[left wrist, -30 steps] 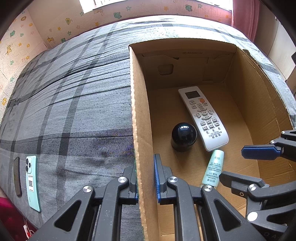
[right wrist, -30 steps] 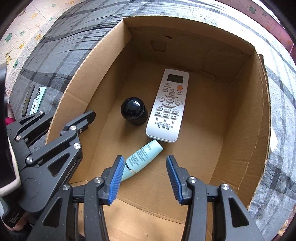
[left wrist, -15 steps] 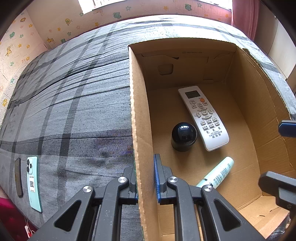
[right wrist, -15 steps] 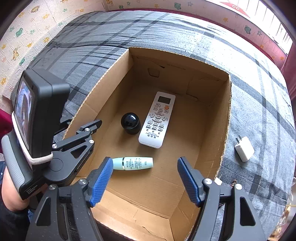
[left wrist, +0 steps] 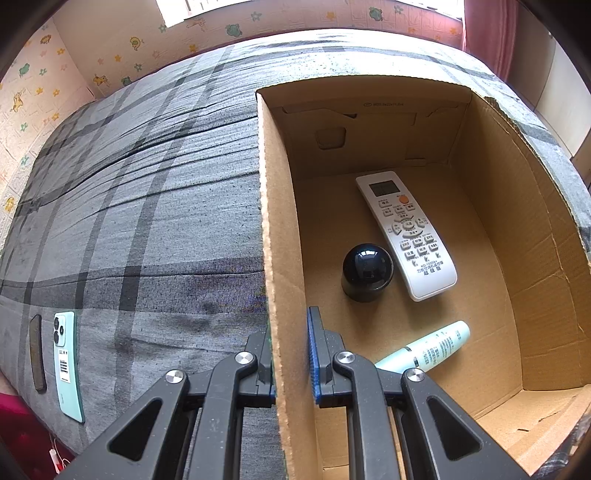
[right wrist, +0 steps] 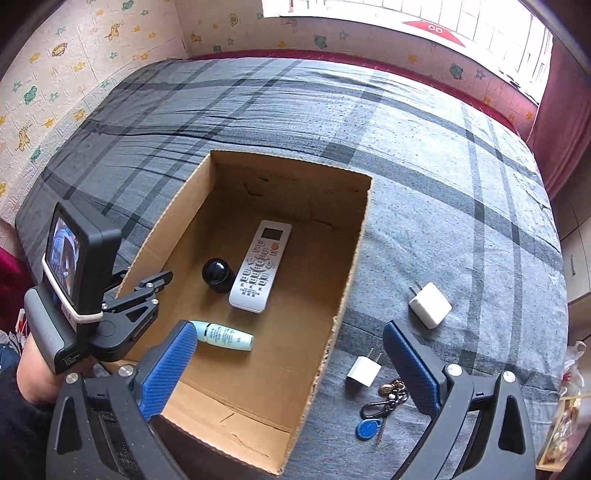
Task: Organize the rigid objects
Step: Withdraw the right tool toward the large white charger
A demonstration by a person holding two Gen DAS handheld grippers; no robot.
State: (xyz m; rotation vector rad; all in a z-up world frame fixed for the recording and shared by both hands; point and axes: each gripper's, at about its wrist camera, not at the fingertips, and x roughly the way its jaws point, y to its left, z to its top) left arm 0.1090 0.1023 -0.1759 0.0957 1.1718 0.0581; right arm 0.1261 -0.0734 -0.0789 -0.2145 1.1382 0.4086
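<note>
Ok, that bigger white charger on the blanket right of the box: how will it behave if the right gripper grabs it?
The bigger white charger looks like a stiff plastic block with flat faces, so it should grip squarely. It is probably light. Its smooth shell may slip, and its prongs point toward the cardboard box, so pinch the body, not the prongs.

A: Where does the light come from?
B: Daylight from the overexposed white window [right wrist: 402, 26] at the top; the scene is bright and evenly lit.
A: Any glare or shadow?
B: Highlights on the glossy black dome-shaped object [left wrist: 366, 271]; soft shadow inside the brown cardboard box [left wrist: 491, 206].
A: Sharpness?
B: Crisp centrally; strong fisheye bending, dark vignetted corners.
</note>
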